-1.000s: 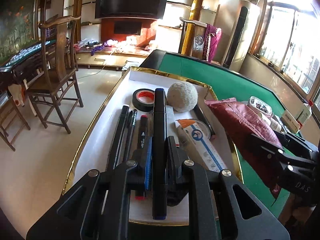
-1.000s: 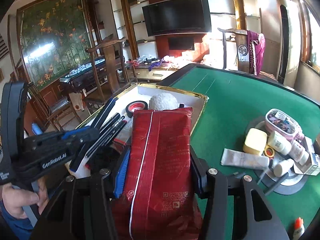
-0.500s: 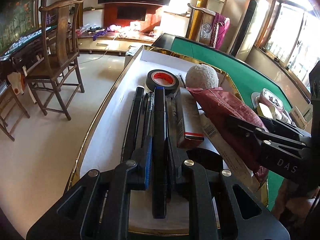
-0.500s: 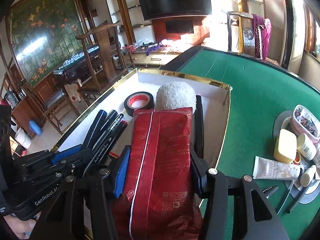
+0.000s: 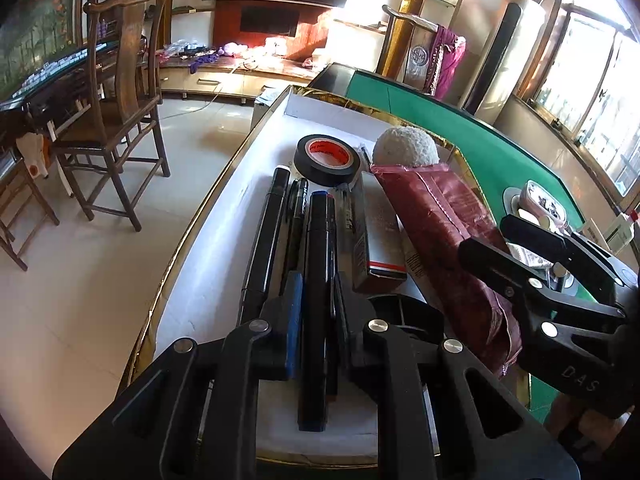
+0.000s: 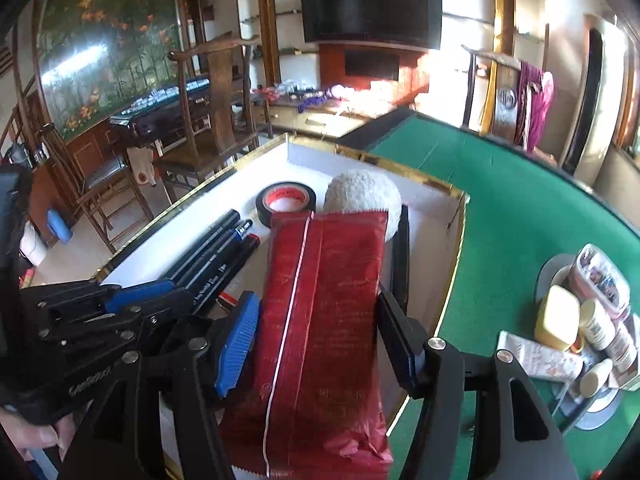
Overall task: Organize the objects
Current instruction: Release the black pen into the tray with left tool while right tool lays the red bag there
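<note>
The right gripper (image 6: 316,344) has just been opening its jaws around the long red foil packet (image 6: 320,320), now lying in the gold-rimmed white tray (image 5: 224,216) near its right edge: released, likely. The left gripper (image 5: 316,312) pinches a black marker (image 5: 316,280).

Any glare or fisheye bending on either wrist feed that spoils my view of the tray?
Left wrist: sunlight blows out the window and far shelves, straight edges bow outward, the tray stays sharp. Right wrist: glare streaks the wall painting, corners go dark, the red packet reads clearly.
</note>
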